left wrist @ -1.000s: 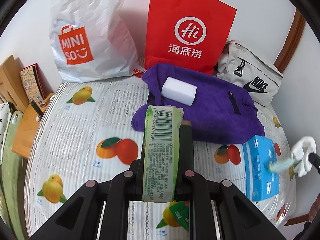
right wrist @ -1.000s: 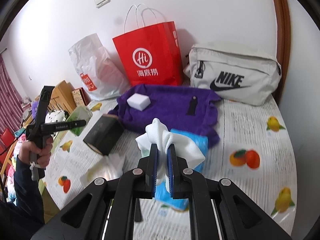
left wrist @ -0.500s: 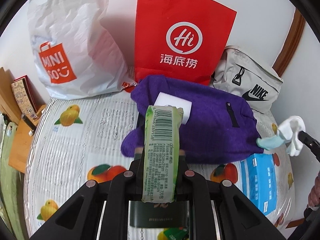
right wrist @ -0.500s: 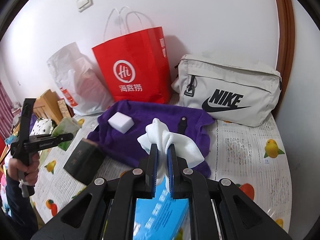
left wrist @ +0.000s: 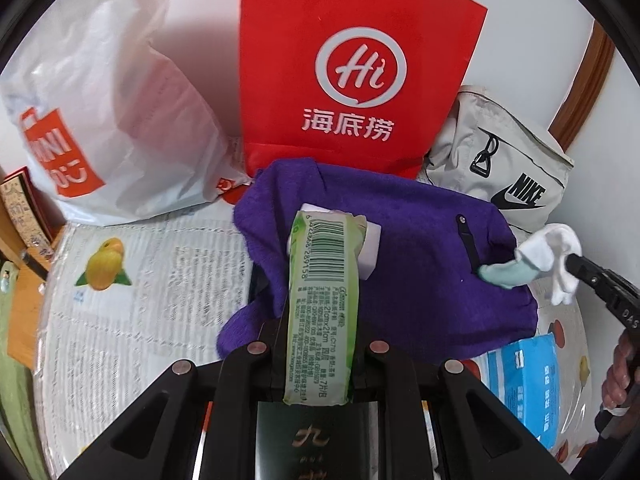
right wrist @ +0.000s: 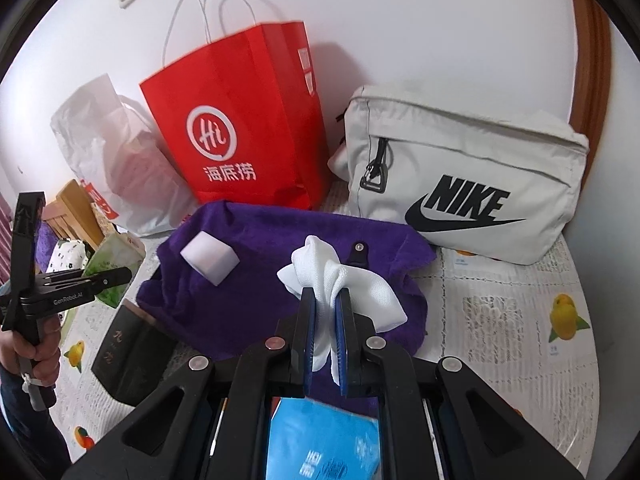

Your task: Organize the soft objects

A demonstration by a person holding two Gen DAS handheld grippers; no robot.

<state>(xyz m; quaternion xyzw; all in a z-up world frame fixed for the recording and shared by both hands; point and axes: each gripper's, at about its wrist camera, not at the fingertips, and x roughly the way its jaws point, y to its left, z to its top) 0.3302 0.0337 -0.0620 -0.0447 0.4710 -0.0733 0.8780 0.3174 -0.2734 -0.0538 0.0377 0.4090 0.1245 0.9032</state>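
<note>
The left gripper [left wrist: 320,332] is clamped narrowly on a green tissue pack [left wrist: 322,300], which stands on end between the jaws and hides most of the white sponge block [left wrist: 370,252] lying on the purple towel [left wrist: 400,240]. The right gripper [right wrist: 326,320] is pinched fully closed on a bunched white cloth [right wrist: 340,280], held above the same towel; its lower folds disappear between the blue pads [right wrist: 310,332]. A dark box [right wrist: 132,356] sits beside the towel, its gold lettering too dim to read. The blue tissue pack [right wrist: 324,440] is cut off behind the right gripper's frame. Behind stand a red Haidilao paper bag [right wrist: 240,128], a white Miniso plastic bag [left wrist: 100,120] and a grey Nike bag [right wrist: 460,184].
</note>
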